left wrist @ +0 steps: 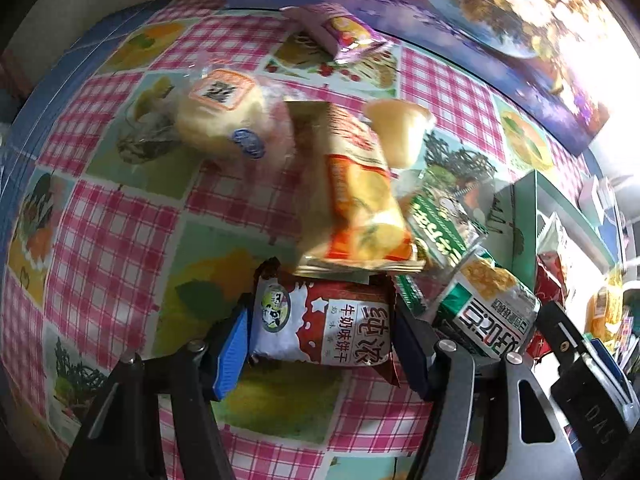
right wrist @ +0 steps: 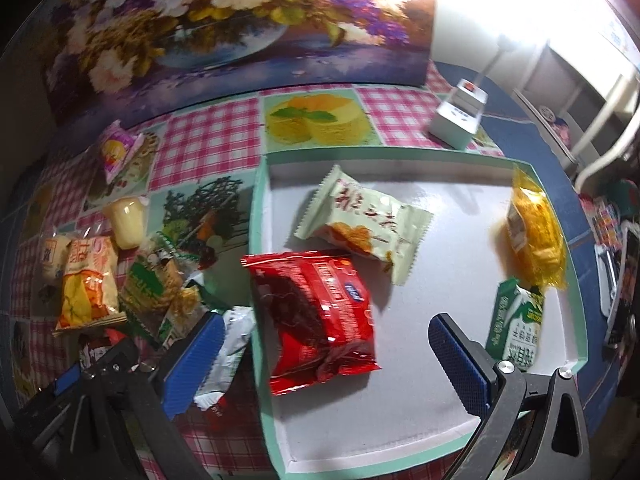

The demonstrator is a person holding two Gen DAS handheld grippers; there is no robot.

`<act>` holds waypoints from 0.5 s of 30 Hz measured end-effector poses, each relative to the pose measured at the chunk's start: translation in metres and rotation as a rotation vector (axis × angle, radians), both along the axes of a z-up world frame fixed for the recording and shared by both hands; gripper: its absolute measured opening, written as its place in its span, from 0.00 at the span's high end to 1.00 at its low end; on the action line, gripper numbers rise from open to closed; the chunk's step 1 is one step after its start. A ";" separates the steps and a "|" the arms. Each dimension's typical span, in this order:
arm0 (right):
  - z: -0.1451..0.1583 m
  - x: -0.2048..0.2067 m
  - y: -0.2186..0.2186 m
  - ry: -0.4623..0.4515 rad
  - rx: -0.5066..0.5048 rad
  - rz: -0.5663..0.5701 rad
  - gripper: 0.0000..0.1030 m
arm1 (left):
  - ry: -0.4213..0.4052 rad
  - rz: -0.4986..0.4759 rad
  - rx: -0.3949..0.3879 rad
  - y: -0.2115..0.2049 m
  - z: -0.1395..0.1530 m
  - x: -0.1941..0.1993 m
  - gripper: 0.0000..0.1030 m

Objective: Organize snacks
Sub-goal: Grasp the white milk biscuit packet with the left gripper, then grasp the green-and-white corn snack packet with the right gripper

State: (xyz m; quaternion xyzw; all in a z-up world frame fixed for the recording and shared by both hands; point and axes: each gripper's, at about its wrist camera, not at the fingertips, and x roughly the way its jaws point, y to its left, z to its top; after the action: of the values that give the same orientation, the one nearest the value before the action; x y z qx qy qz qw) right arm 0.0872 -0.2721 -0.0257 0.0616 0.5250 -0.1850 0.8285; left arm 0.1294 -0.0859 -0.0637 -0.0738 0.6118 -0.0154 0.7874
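Left half of checkered pink plastic-covered counter (left wrist: 100, 220) wide open, easy pass. Middle's jammed: orange-yellow snack packet (left wrist: 360, 200), green-white packets (left wrist: 440, 224) and bun in clear wrap (left wrist: 220, 120) piled touching. Mint-rimmed white tray (right wrist: 400, 400) has bare floor at near edge; red foil bag (right wrist: 316, 316) and cream wrapper (right wrist: 364, 220) hog its middle. White power cube (right wrist: 458, 120) behind tray, flower-print panel (right wrist: 240, 40) walls off back.

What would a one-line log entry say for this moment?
left gripper: gripping milk biscuit packet | right gripper: open over tray
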 end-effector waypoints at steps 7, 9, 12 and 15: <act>0.003 0.007 0.028 -0.057 -0.012 0.132 0.00 | -0.016 0.097 0.024 0.030 0.003 -0.003 0.35; 0.004 0.011 0.035 -0.073 -0.006 0.167 0.00 | -0.018 0.121 0.016 0.038 0.004 -0.004 0.35; 0.006 0.014 0.045 -0.098 -0.007 0.220 0.01 | -0.025 0.158 0.010 0.050 0.007 -0.006 0.35; 0.008 0.016 0.055 -0.133 -0.015 0.270 0.01 | -0.034 0.186 0.020 0.053 0.012 -0.013 0.35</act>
State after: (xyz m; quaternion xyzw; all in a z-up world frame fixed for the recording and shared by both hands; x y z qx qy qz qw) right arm 0.1035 -0.2173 -0.0177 -0.0034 0.4712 -0.0714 0.8791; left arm 0.1159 -0.0328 -0.0521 -0.1221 0.5890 0.0626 0.7964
